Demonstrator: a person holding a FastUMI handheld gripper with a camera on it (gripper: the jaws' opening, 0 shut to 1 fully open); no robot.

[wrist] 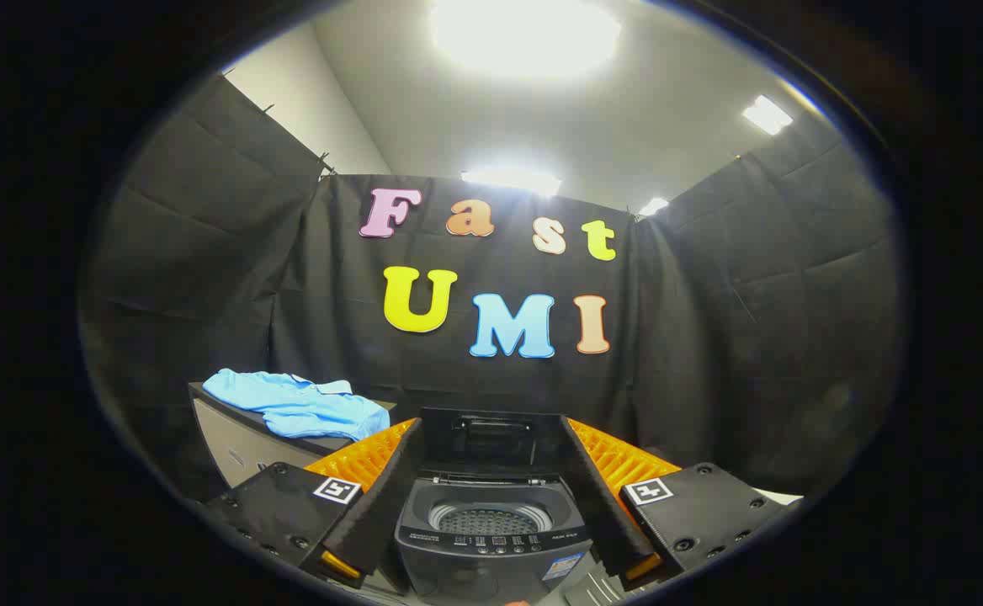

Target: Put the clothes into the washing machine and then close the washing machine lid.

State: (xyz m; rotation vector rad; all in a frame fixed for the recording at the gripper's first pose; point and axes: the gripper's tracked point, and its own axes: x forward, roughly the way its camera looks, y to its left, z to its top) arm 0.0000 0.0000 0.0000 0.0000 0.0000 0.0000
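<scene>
Fingers stood spread wide apart, gripping nothing, with the washing machine seen in the gap between them. Machine's lid was raised, standing upright at the back of the machine, so the top was open and the perforated drum showed inside. Control panel ran along the machine's front edge, nearest the fingers. Clothes, a light blue garment, lay crumpled in a loose heap on a bench to the left of the machine and slightly behind it, well apart from the fingers and beyond the left one. Part of the garment hung towards the bench edge closest to the machine. Black cloth wall stood behind the machine and the bench.
</scene>
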